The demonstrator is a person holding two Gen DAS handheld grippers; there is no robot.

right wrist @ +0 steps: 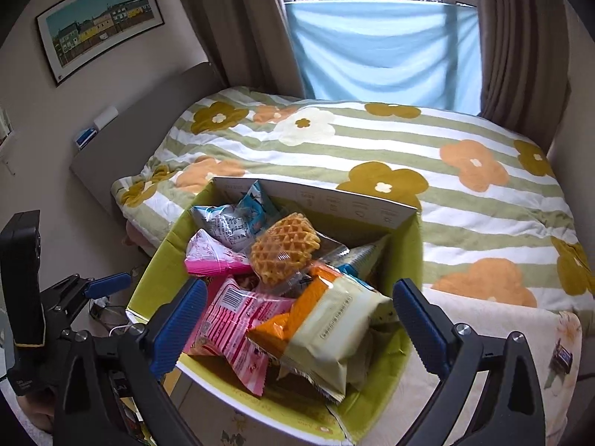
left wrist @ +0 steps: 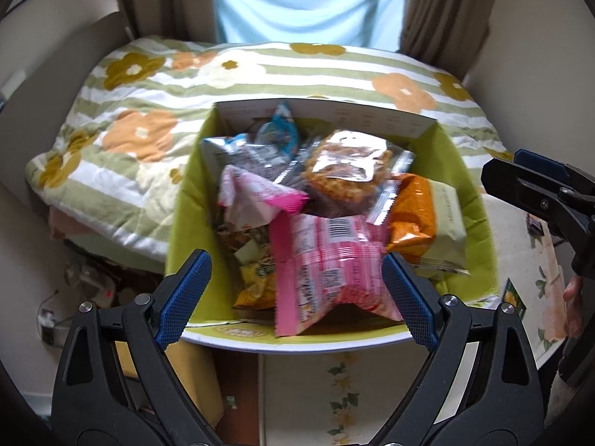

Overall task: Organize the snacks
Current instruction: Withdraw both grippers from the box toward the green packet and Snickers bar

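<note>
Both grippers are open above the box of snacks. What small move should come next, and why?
Probably lift the right gripper clear toward the table. Its jaws are empty, the cream-and-orange packet lies in the green box, and a small dark packet remains outside.

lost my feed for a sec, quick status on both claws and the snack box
Left claw open, empty, over box. Right claw open, empty. Green box full of snack packets, pink packet on top. Nothing in the way.

both views down onto box (left wrist: 468, 200)
</note>
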